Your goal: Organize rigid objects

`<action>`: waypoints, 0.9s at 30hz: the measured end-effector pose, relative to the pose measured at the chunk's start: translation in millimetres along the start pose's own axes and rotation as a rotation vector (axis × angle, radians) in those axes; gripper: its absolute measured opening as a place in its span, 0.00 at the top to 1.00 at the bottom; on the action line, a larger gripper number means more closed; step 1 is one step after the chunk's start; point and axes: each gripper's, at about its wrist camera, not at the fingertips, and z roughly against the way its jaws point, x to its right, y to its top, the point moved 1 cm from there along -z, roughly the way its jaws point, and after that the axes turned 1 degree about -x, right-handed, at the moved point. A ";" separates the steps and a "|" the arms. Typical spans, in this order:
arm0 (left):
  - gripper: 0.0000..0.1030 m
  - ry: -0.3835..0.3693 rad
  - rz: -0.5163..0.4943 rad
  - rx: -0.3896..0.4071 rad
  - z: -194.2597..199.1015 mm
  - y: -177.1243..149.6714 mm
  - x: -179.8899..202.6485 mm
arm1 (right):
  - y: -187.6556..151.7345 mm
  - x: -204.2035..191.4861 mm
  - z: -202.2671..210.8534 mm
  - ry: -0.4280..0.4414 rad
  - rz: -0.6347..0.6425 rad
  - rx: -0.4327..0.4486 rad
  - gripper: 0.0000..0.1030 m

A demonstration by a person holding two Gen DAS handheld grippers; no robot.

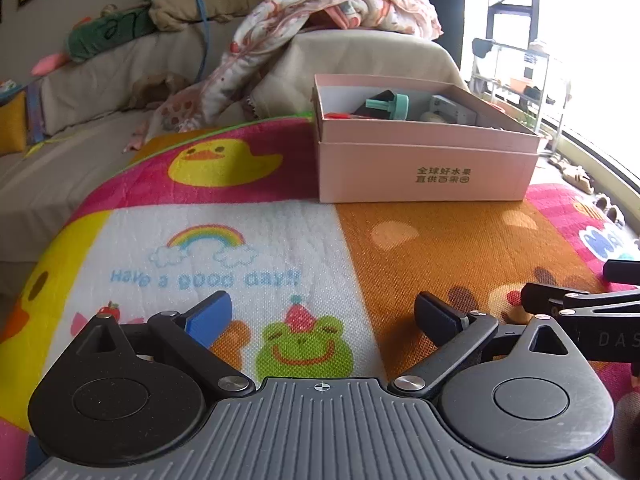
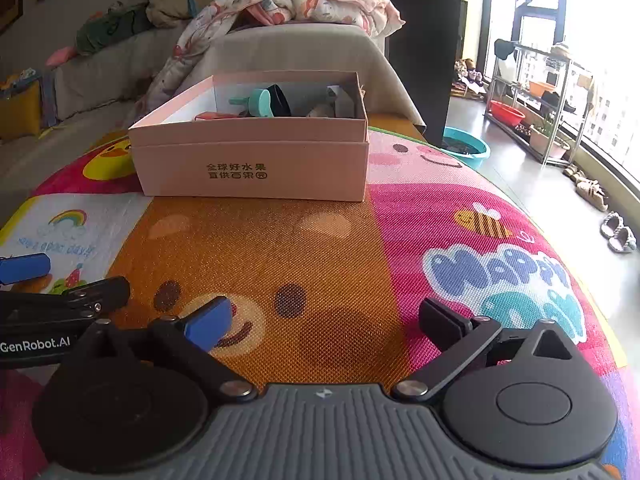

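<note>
Box contents mostly hidden: the pink cardboard box [image 1: 424,160] stands on the cartoon play mat [image 1: 256,248], its near wall screening what lies inside. Above the rim show only a teal plastic piece [image 1: 390,106] against something black, a red sliver [image 1: 340,115] at the left, and a grey-white item [image 1: 450,109] at the right; none can be named more closely. Printed characters on the box front are legible in both views.

Left gripper [image 1: 322,316] released, jaws spread wide over the mat's frog and rainbow print, nothing between them. Right gripper [image 2: 326,320] likewise released, jaws wide apart over the orange bear panel, empty.

Each camera catches the other tool only in part: black linkage cut off at the right edge of the left wrist view, and linkage plus a blue pad at the left edge of the right wrist view.

Right wrist view alone shows the teal basin [image 2: 466,148] on the floor, a metal rack [image 2: 536,100] by the window and slippers [image 2: 620,234]; the window glare washes out detail
</note>
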 end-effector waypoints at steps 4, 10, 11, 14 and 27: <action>0.02 -0.002 0.002 0.000 -0.2 0.6 -0.2 | -2.3 -0.7 -0.3 -0.024 -0.020 0.016 0.01; 0.02 -0.002 0.003 0.000 0.3 0.8 -0.4 | -1.4 -0.7 -3.5 -0.040 -0.030 0.022 0.00; 0.02 -0.003 0.004 0.001 0.2 0.8 -0.2 | -1.5 -0.3 -3.3 -0.038 -0.032 0.023 0.00; 0.02 -0.006 0.007 0.001 0.2 1.1 -0.4 | -1.8 -0.8 -3.1 -0.042 -0.029 0.023 0.00; 0.02 -0.006 0.008 0.002 0.1 0.9 -0.2 | -1.5 -1.1 -3.4 -0.043 -0.027 0.022 0.00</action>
